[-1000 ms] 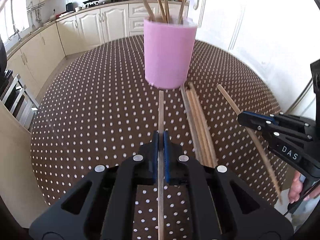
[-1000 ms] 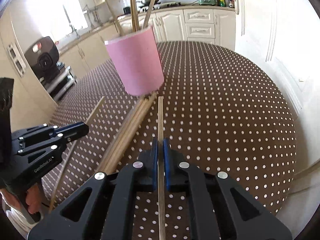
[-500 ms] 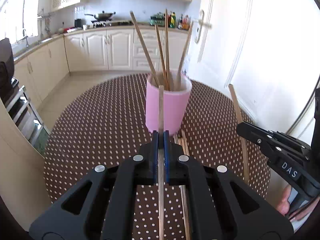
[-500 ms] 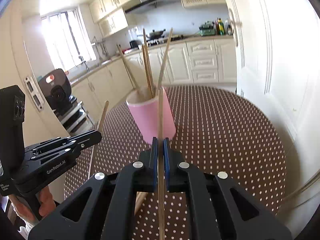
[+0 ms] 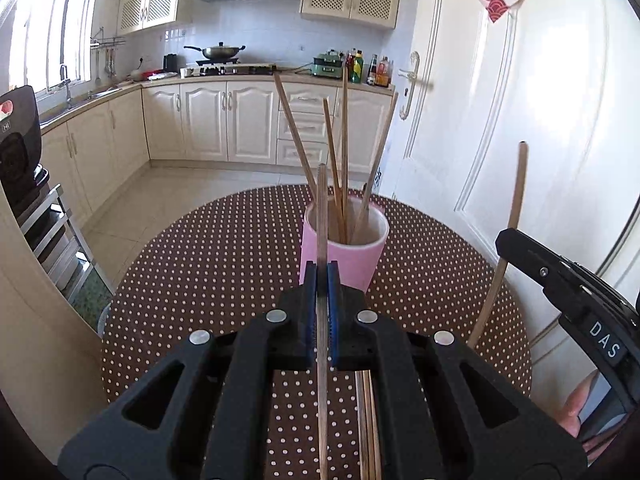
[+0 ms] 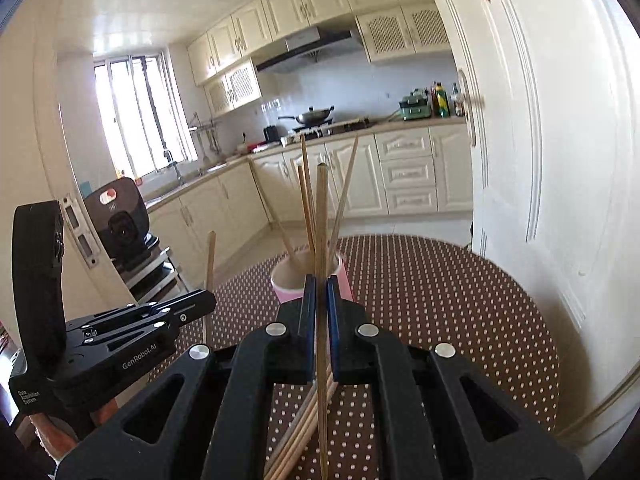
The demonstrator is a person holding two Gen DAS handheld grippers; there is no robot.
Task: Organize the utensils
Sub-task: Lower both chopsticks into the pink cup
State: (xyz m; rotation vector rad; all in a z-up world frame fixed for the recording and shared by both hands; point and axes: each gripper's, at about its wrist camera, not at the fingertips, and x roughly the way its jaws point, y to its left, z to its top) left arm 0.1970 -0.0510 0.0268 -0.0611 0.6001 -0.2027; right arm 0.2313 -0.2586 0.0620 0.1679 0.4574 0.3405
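Observation:
A pink cup [image 5: 342, 258] stands on the brown dotted round table [image 5: 224, 264] and holds several wooden chopsticks [image 5: 344, 152]. My left gripper [image 5: 321, 276] is shut on one chopstick [image 5: 321, 216], held raised in front of the cup. My right gripper [image 6: 321, 288] is shut on another chopstick [image 6: 321, 220], also raised, with the cup [image 6: 310, 280] just behind it. The right gripper shows in the left wrist view [image 5: 560, 280] with its chopstick [image 5: 508, 240] pointing up. The left gripper shows in the right wrist view [image 6: 132, 332] with its chopstick [image 6: 209, 272].
Several loose chopsticks lie on the table near me [image 5: 368, 420], also in the right wrist view [image 6: 304, 420]. A white door [image 5: 520, 140] stands close on the right. Kitchen cabinets [image 5: 208, 120] and a metal rack [image 5: 44, 232] are beyond the table.
Both grippers have lifted and tilted up with their chopsticks, from low over the table to well above it. The cup now sits lower in both views.

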